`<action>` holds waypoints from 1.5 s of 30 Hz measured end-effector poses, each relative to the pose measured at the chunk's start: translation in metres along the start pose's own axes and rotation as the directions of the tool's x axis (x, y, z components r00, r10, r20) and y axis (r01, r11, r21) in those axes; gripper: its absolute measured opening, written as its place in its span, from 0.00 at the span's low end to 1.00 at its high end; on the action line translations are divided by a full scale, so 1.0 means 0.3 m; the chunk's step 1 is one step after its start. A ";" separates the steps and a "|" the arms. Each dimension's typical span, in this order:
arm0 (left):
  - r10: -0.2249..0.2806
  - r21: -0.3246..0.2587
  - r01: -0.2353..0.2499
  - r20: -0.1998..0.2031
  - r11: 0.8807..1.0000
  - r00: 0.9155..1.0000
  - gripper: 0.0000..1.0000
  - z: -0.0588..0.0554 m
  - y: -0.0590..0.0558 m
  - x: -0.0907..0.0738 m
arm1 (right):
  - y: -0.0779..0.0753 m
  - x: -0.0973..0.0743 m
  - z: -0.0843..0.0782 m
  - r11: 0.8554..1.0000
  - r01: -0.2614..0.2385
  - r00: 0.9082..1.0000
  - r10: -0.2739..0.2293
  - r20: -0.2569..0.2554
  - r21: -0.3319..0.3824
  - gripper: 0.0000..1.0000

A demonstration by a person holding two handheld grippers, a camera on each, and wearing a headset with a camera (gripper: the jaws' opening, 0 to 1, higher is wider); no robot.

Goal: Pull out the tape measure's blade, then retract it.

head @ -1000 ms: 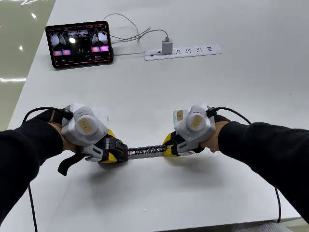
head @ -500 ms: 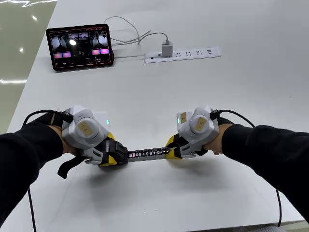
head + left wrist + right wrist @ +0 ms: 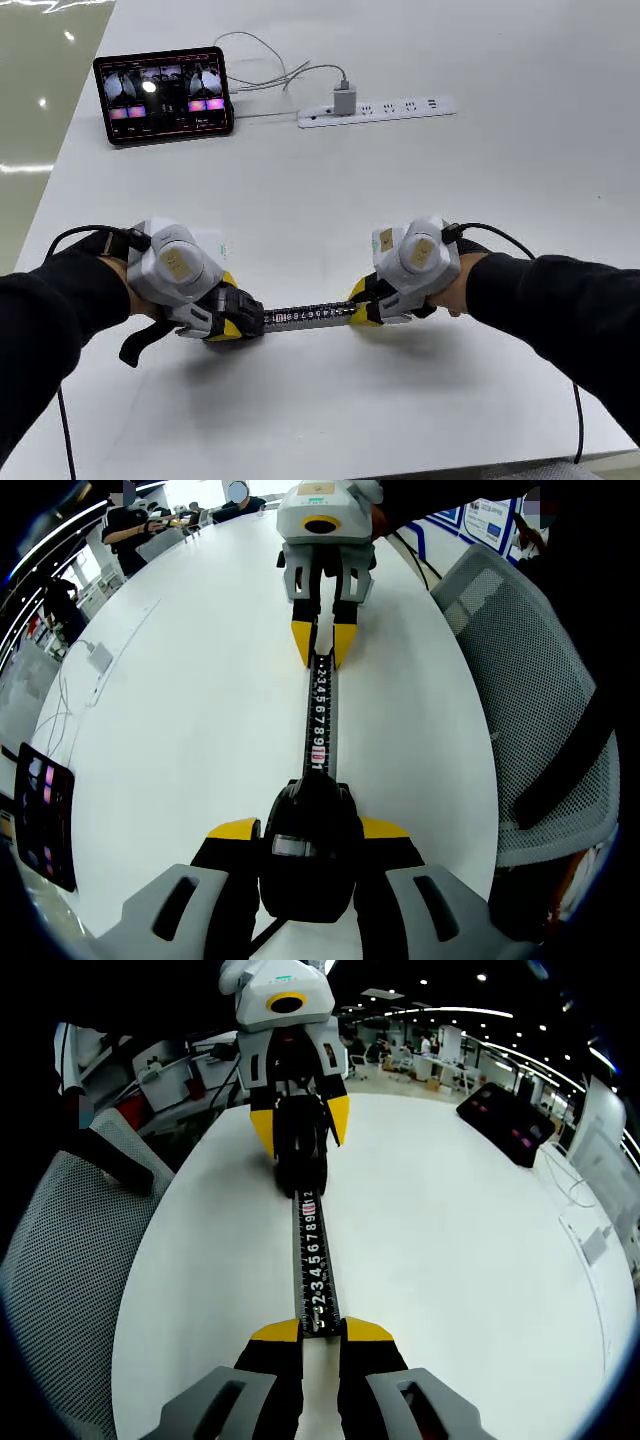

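1. Looking down from the head view, a white table (image 3: 420, 200) carries two handheld grippers that face each other near its front edge, with a person's dark sleeves behind them.
2. The left gripper (image 3: 236, 312) has its yellow-tipped jaws clamped on the black body of the tape measure (image 3: 242, 320), one jaw on each side.
3. The blade (image 3: 308, 316) runs straight out of that body toward the other gripper, with printed numbers along it. Whether it touches the table cannot be told.
4. The right gripper (image 3: 360, 311) has its jaws pinched together on the blade's free end.
5. At the far side of the table lies a tablet (image 3: 165, 92) with a lit screen. Beside it is a white power strip (image 3: 400, 106) with a charger (image 3: 346, 98) plugged in and white cables trailing.
6. A grey mesh chair (image 3: 520, 680) stands beside the table in the left gripper view.
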State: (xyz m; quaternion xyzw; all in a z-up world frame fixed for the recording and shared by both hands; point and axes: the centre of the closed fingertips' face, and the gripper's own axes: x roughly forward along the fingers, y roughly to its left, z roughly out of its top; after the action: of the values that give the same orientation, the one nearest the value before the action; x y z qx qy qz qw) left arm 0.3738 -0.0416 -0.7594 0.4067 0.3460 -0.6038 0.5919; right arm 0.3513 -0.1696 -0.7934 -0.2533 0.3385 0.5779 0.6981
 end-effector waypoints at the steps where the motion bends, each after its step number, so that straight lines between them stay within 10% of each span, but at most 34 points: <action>1: 0.000 0.000 0.000 0.000 1.000 1.000 0.30 0.000 0.000 0.000 | -0.001 -0.002 -0.002 1.000 0.001 1.000 -0.001 -0.001 0.001 0.08; 45: 0.004 -0.002 -0.004 0.002 1.000 1.000 0.30 0.005 0.001 -0.003 | -0.007 -0.058 -0.068 0.999 0.012 1.000 -0.012 0.003 0.031 0.08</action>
State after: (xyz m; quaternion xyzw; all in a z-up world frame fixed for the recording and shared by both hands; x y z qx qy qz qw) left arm 0.3739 -0.0427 -0.7579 0.4061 0.3450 -0.6029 0.5938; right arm 0.3479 -0.1963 -0.7933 -0.2438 0.3447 0.5688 0.7058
